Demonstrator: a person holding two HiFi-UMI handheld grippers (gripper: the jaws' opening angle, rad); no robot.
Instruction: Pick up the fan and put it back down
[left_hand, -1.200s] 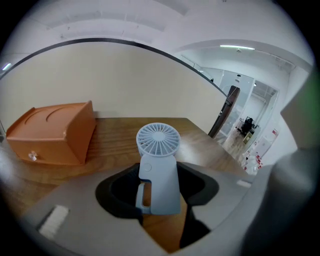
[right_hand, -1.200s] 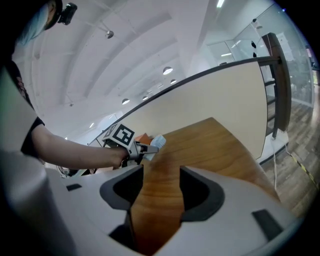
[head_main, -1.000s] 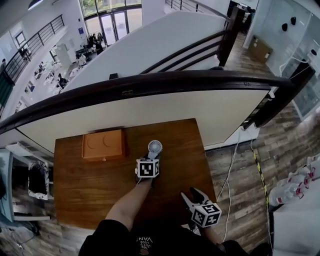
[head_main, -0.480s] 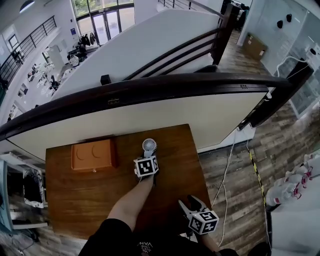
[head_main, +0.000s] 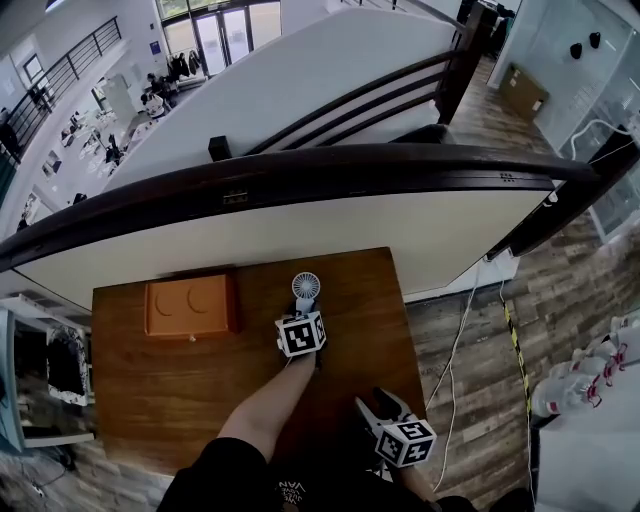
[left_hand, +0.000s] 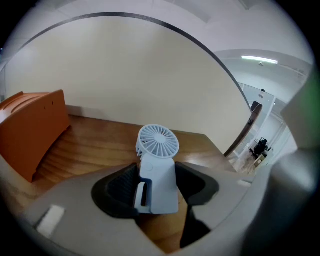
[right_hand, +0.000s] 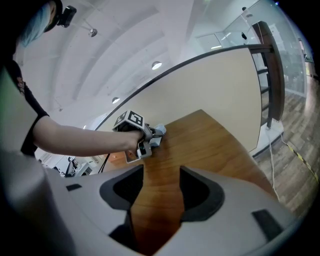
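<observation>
As a person works two hand-held tools at a wooden bench set against a curved wall topped by a dark handrail, the left gripper is closed on the pale blue fan. Its pads press either side of the fan's body, and the round grille head stands upright above the jaws. In the head view the fan is toward the bench's far edge, at 12 o'clock from the left gripper's marker cube. Whether its base rests on the wood or hangs just over it cannot be told. An orange box lies on the bench at 9 o'clock from the fan, apart from it. The right gripper is held at 5 o'clock from the left one, near the bench's front right corner, its jaws wide apart with only bare wood between them. The person's bare forearm reaches in from 6 o'clock.
</observation>
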